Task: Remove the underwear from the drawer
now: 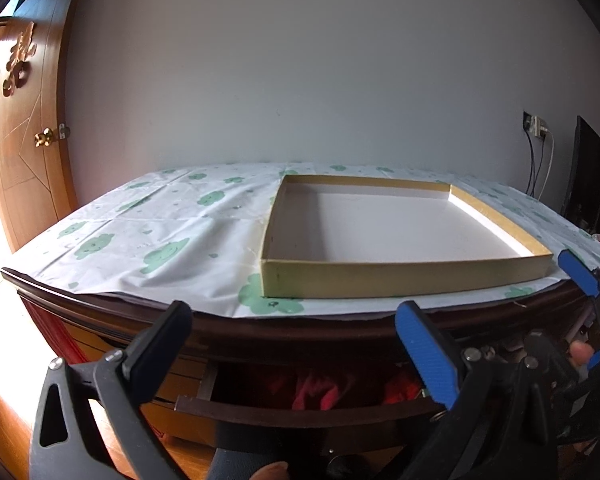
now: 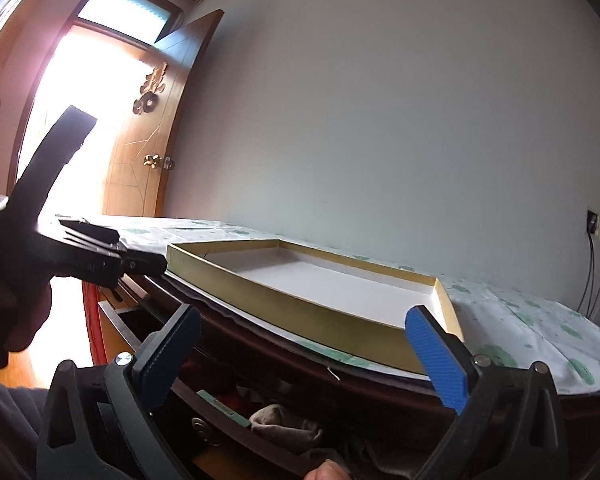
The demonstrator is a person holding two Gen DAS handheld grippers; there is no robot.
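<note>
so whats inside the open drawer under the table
Red fabric and a grey-brown garment lie in the drawer. The tabletop overhang hides its back part.

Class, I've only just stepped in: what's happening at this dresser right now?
A person holds a hand-held gripper in each hand in front of a dark wooden dresser. The left hand-held gripper and right hand-held gripper are both open and empty. The drawer is pulled open, with red clothing and a grey garment still inside. A shallow box sits on the cloth-covered top.
</note>
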